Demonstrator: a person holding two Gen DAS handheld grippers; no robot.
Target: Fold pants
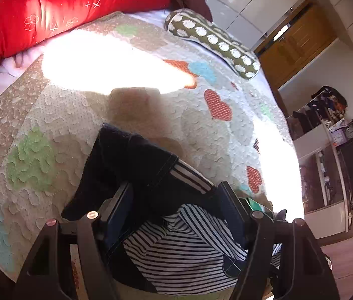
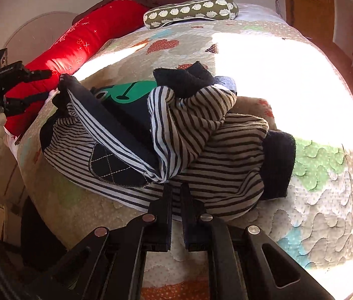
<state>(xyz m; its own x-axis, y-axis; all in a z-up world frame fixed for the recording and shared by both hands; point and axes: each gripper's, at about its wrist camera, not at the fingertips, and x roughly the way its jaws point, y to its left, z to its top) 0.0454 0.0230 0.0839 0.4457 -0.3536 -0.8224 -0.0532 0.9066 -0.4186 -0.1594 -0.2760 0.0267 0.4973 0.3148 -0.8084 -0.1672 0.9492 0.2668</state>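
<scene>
The pants (image 2: 201,135) are striped black and white with dark navy cuffs, a quilted navy knee patch and a green print. They lie bunched on the quilt (image 2: 326,180). My right gripper (image 2: 176,187) is shut on the striped fabric at the heap's near edge. My left gripper (image 1: 174,195) has its jaws wide apart, with a dark navy part of the pants (image 1: 131,160) draped between and over the fingers. In the right wrist view the left gripper (image 2: 58,82) sits at the far left, at a lifted navy edge of the pants.
A red bolster (image 1: 63,7) lies along the far side of the bed. A green pillow with white dots (image 1: 214,40) lies at the head. Shelves with clutter (image 1: 331,135) stand right of the bed. Strong sun patches cross the quilt.
</scene>
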